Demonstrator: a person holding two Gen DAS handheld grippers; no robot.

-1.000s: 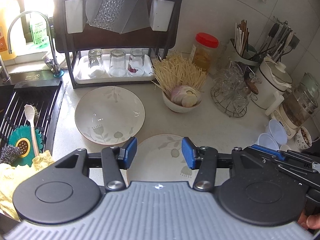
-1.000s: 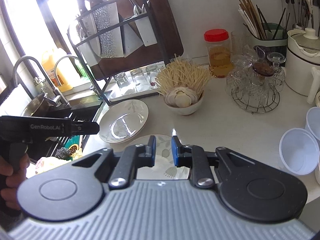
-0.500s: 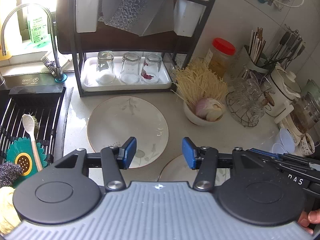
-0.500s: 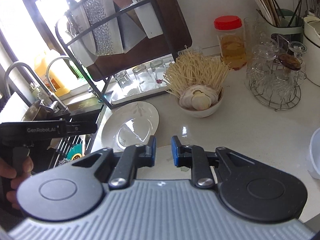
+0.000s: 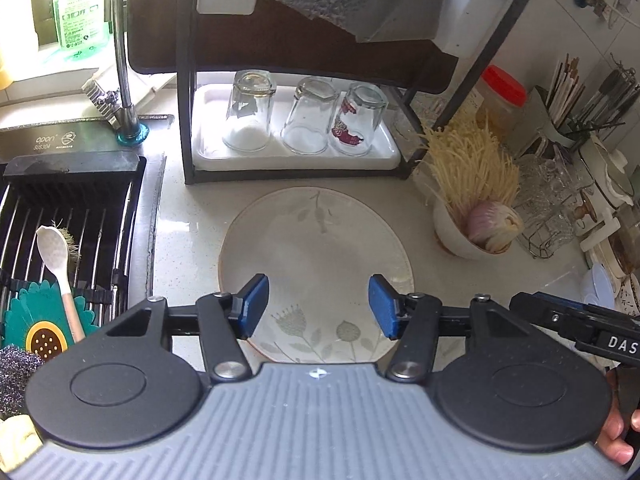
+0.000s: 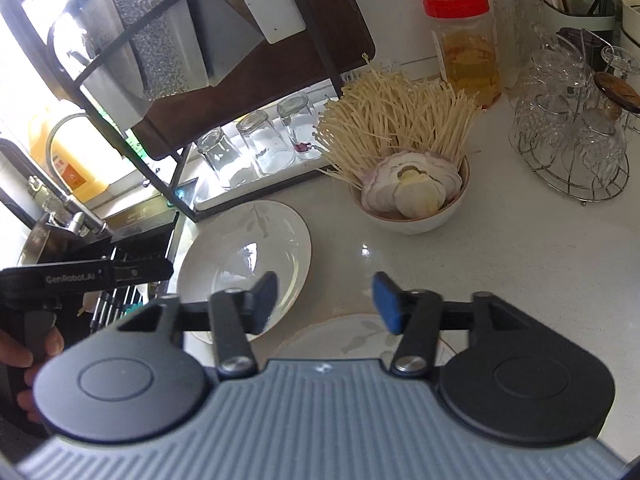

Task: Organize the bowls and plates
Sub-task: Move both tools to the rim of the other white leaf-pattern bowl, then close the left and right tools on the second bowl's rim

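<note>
A white floral plate [image 5: 316, 248] lies on the counter in front of the dish rack; it also shows in the right wrist view [image 6: 248, 256]. My left gripper [image 5: 316, 306] is open and empty, hovering over the plate's near half. A second floral plate [image 6: 360, 340] lies nearer, partly hidden under my right gripper [image 6: 324, 302], which is open and empty above its far rim. A white bowl [image 6: 412, 216] holds enoki mushrooms and onion; it also shows in the left wrist view [image 5: 460, 240].
A black dish rack [image 5: 296, 80] with upturned glasses [image 5: 304, 120] stands behind. The sink with a drain rack [image 5: 68, 232] is at the left. A red-lidded jar [image 6: 464, 44] and a wire glass holder [image 6: 572, 140] stand at the right.
My left gripper moved forward and left, from the near plate to over the far plate. My right gripper moved forward and its jaws went from nearly shut to open.
</note>
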